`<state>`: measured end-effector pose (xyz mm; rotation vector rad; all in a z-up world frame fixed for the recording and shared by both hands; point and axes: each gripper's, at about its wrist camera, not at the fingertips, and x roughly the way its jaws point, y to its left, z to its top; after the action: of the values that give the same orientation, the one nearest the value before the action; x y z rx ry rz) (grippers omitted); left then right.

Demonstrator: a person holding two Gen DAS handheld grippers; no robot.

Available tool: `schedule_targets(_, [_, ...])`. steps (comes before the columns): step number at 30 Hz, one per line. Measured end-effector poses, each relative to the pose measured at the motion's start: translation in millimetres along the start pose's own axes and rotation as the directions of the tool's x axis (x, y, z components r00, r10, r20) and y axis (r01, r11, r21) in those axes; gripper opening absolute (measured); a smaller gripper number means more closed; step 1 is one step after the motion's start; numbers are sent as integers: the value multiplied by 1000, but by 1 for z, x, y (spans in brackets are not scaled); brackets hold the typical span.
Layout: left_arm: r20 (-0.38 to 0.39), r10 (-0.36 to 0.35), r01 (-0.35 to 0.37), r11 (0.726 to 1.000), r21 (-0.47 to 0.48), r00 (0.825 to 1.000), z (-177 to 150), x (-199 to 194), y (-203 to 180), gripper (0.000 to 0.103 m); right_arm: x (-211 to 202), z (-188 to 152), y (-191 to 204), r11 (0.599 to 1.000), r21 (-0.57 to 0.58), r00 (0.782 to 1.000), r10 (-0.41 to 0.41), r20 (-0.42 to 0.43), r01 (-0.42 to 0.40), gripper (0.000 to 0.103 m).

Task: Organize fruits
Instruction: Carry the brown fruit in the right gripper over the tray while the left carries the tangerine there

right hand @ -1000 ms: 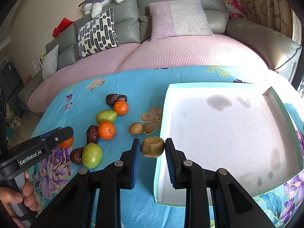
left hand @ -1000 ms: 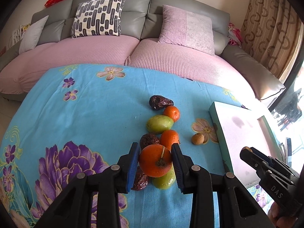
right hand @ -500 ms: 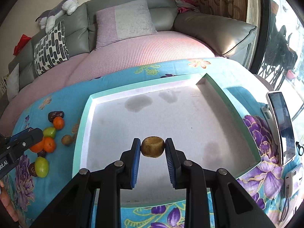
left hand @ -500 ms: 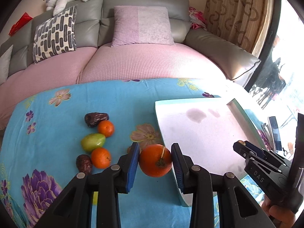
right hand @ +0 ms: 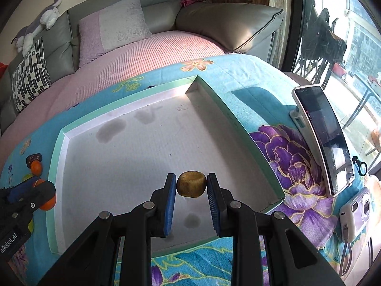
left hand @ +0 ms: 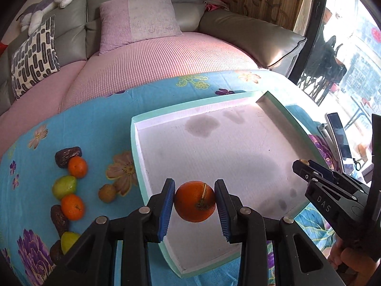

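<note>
My left gripper [left hand: 194,201] is shut on an orange with a stem [left hand: 195,201], held above the near left part of a shallow white tray with a green rim [left hand: 133,140]. My right gripper [right hand: 191,188] is shut on a small brown kiwi [right hand: 191,187] above the tray's [right hand: 238,124] near middle. Left of the tray on the blue cloth lie two small oranges [left hand: 76,166], green fruits [left hand: 64,186], dark dates [left hand: 67,153] and another brown fruit [left hand: 107,192]. The right gripper's body [left hand: 333,190] shows at the right of the left wrist view.
A pink and grey sofa [left hand: 154,54] with cushions runs behind the table. A phone on a stand [right hand: 323,140] and a white power bank [right hand: 354,217] sit right of the tray. A window and balcony lie at far right. A hand [left hand: 350,262] holds the right gripper.
Both grippers swung right from the fruit pile to above the tray, each still carrying its fruit. The tray now fills the middle of both views.
</note>
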<state>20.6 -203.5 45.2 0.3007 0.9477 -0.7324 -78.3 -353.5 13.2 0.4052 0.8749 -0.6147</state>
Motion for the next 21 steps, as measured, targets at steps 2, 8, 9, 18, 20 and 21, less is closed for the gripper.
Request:
schedule_targets(2, [-10,5,-5,1000,5,1000,0,5,-2,37,3,0,-1,1000,4,1000,4,-6,-4,28])
schedule_targets(8, [-43,22,-22,1000,11,999,-2,20,-7,37,11,2,-4,1000,13,1000,13,-18,-13,28])
schedule_targets(9, [-47,27,-26,1000,11,999,-3,22,-7,37,13,2,-4,1000,16,1000,15,-23,-14,28])
schedule_targets(18, [-78,56,-56,998,5,995,-5,38,-4,37,26,1,-7,1000,8,999,6,-53,-6,28])
schedule_targets(20, [-90,55,-55,998,1,994,-7,44,-4,37,26,1,-6,1000,3,999,4,-53,-4,28])
schedule_targets(21, [-93,57,-57,998,-1,994,-8,46,-4,37,26,2,-6,1000,1,999,3,-54,-3,28])
